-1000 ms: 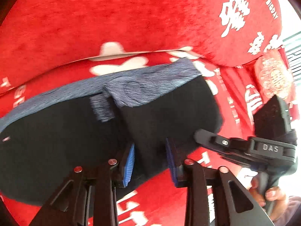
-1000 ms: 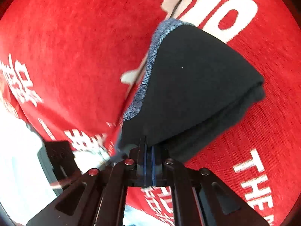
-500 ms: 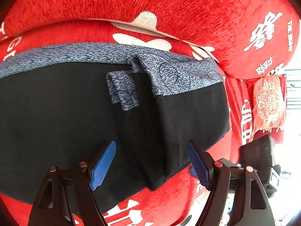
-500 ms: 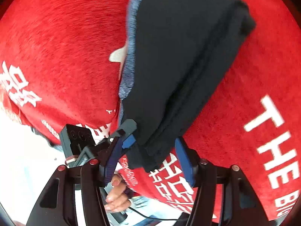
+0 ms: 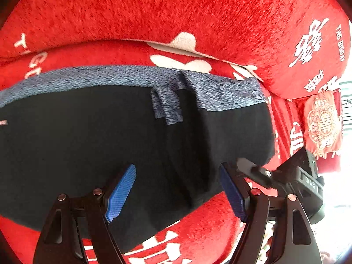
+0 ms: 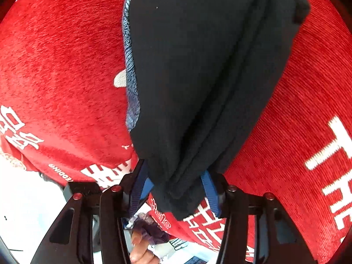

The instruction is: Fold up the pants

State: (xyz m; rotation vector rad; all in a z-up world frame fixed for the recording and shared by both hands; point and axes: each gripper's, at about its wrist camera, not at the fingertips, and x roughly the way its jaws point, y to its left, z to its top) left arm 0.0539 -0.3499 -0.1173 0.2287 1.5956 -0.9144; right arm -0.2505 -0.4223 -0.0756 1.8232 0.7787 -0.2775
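The red sofa (image 5: 198,22) carries the black pants (image 5: 88,143), lying folded on its seat with the grey waistband (image 5: 99,77) along the back. Your left tongs (image 5: 178,187) now stand wide open over the cloth, gripping nothing, having let go a second ago. Your right tongs (image 6: 176,189), clamped shut then, now sit parted around the pants' folded end, so this fold looks laid down.

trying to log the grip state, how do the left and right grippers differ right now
The left gripper has its blue pads spread wide over the flat black pants, gripping nothing; the right gripper has a narrower gap, with the bunched corner of the folded pants between its pads. The left one faces the pants' long side with the grey waistband beyond; the right one faces the folded end. Both are open, over the red sofa cover.
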